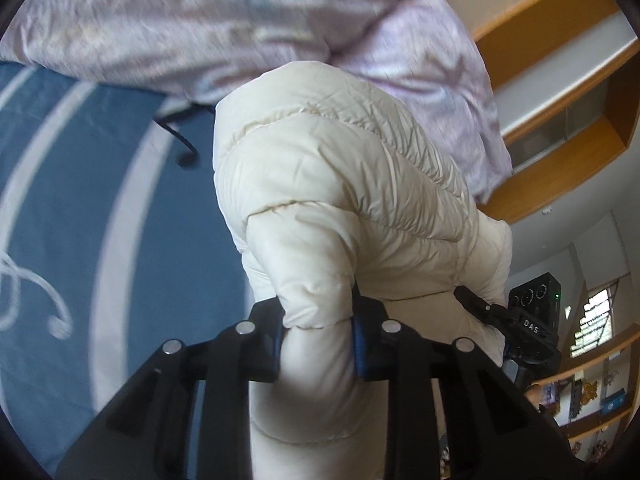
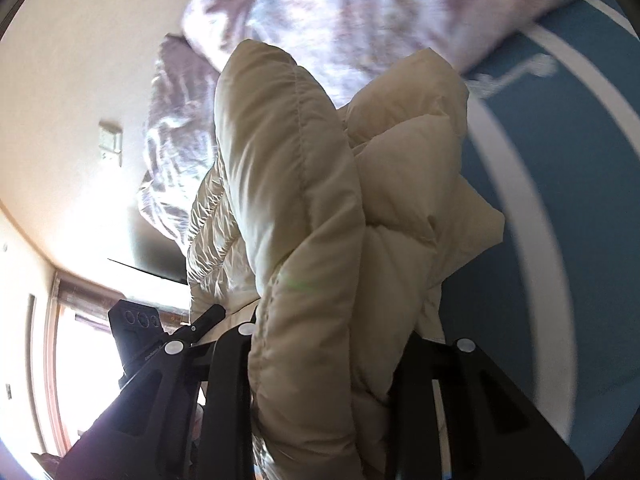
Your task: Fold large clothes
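A cream quilted puffer jacket hangs lifted above a blue bed cover. My left gripper is shut on a puffy fold of the jacket, which bulges between the blue pads. In the right wrist view the same jacket fills the middle. My right gripper is shut on a thick bunch of it, and the fabric hides its fingertips. The right gripper also shows at the lower right of the left wrist view, touching the jacket's edge.
A blue bed cover with white curved stripes lies below. A crumpled lilac duvet is piled at the far side, also in the right wrist view. Wooden shelves and a window line the room.
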The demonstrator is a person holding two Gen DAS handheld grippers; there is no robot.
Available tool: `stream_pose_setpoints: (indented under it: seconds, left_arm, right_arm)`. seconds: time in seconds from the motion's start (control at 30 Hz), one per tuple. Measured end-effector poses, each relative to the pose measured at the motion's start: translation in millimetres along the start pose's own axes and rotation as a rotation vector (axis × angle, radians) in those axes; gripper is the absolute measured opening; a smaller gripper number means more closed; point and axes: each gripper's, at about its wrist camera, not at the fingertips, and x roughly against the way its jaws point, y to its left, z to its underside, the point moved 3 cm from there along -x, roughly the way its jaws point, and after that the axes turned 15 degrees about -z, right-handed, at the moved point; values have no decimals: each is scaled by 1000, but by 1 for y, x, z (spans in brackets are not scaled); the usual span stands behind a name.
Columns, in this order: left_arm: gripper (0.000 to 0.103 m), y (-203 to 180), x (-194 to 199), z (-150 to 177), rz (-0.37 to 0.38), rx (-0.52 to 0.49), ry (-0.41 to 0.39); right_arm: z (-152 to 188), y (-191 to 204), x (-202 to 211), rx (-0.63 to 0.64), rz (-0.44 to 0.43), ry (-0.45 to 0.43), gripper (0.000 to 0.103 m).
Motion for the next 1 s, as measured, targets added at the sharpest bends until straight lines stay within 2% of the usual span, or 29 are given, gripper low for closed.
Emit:
stream_pose_setpoints:
  seconds: [0.37, 0.5, 0.6, 0.7, 0.77, 0.83, 0.93, 1.0]
  left_arm:
    - [25, 53, 5, -38, -102, 34, -45]
    - [26, 66, -2, -46, -152, 8, -69]
    - [30, 67, -14, -47, -234, -32, -69]
    - [37, 64, -23, -46, -306, -83, -75]
    - [43, 62, -23, -46, -339, -107, -88]
    - [48, 60, -19, -47, -365, -129, -115]
    - [62, 57, -6, -53, -445, -151, -193]
    - [68, 56, 5, -61, -481, -152, -264]
  right_arm:
    - [-19, 10, -72, 33, 33, 84, 25]
    - [-17, 14, -96, 71, 103, 118, 25]
    - [-11, 10, -113, 96, 178, 135, 28]
    - [-8, 12, -113, 142, 268, 139, 44]
    - [-9, 15, -106, 186, 348, 137, 62]
    - [-12, 21, -95, 236, 417, 114, 71]
    - [-20, 39, -72, 309, 515, 26, 73]
    - [-26, 51, -62, 346, 532, -28, 73]
